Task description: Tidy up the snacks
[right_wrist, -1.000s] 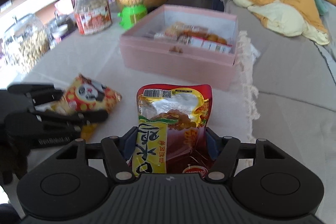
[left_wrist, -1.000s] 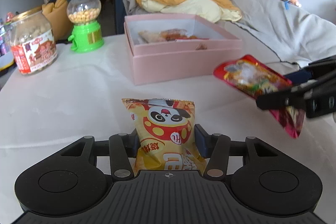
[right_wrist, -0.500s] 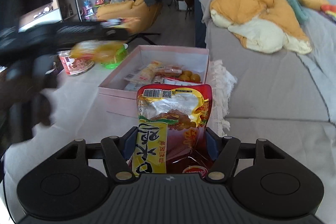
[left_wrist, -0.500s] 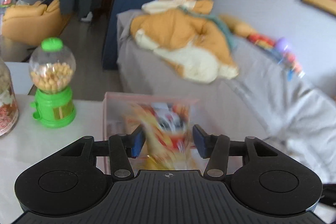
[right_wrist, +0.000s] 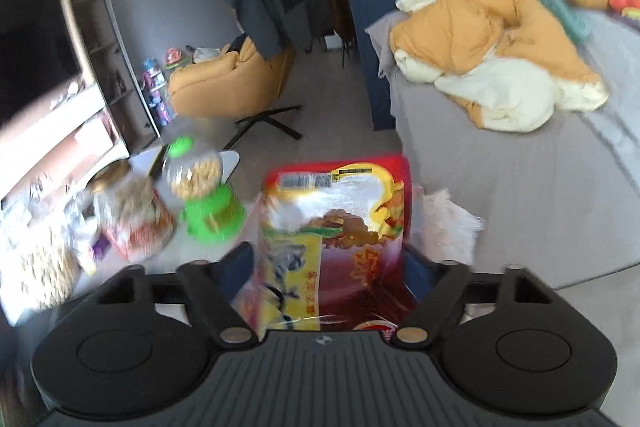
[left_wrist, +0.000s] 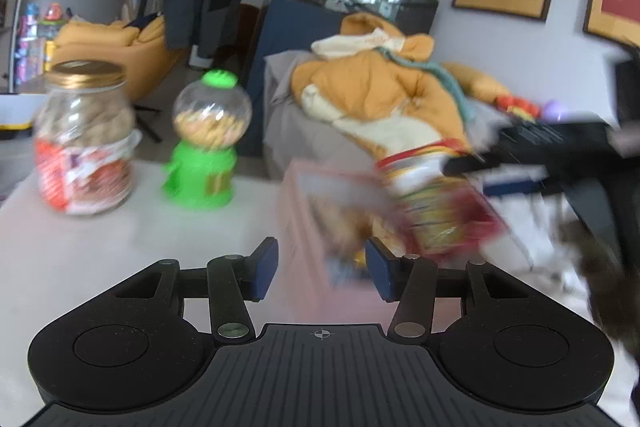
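My left gripper (left_wrist: 320, 269) is open and empty, just in front of the pink box (left_wrist: 308, 227), which is blurred by motion. The panda snack bag is not in its jaws; blurred snacks show inside the box. My right gripper (right_wrist: 328, 267) is shut on the red and yellow snack bag (right_wrist: 336, 227). In the left wrist view the right gripper (left_wrist: 560, 151) holds that bag (left_wrist: 436, 211) over the box from the right.
A glass jar of snacks with a gold lid (left_wrist: 84, 143) and a green candy dispenser (left_wrist: 204, 139) stand on the white table (left_wrist: 120, 247) to the left. A grey sofa with piled orange and cream bedding (left_wrist: 380, 95) lies behind the box.
My left gripper opened and the panda snack bag left its jaws at the pink box. My right gripper carried the red bag up and over the box.
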The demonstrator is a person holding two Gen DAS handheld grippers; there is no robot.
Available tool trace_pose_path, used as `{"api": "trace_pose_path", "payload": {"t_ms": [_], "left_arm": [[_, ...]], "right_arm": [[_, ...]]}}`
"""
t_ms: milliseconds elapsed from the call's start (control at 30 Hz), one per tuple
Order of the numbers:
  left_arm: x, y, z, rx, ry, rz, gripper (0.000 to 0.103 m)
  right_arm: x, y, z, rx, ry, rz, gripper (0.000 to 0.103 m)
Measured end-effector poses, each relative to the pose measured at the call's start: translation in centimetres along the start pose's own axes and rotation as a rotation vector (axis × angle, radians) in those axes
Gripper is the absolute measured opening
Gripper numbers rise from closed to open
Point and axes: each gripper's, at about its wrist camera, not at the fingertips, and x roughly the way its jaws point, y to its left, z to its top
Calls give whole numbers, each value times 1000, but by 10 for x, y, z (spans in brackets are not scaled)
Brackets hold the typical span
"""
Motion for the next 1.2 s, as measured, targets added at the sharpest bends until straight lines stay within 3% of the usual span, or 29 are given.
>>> {"api": "trace_pose_path", "payload": {"t_ms": [67,133,200,300,400,533,667,733,800,967,1200], "left_arm": [[-16,-1,-18,15,13,26,54],[-28,-3,-35,24,37,49,54],[-32,-12,-53,49,65,71,54],[-33,-28,-72,111,73,110,54],[-26,-35,-82,117,89,146,54],[-16,-42,-96,129,145,186,54],[-19,-42,-99,119,148,224,51],[-20,-45,-101,130,151,237,51],[-20,-50,-102,152,155,251,51],[-19,-53,-102,170,156,262,51],[-20,-54,-102,172,156,264,52]], "right_arm": [[14,5,-1,-18,38,-62,81],[9,6,-17,-13,55,-60,81],[-4,4,-43,2,67,-14,81],[-24,10,-93,-31,73,-11,81],[-31,15,-142,-49,103,-37,81],[-18,16,-180,-40,145,-80,83],[-16,31,-197,-143,86,-174,88],[-15,30,-199,-134,86,-223,103],[-16,22,-199,-78,84,-223,103],[-22,24,-211,-90,8,-238,103],[-23,22,-214,-91,-4,-237,103]]}}
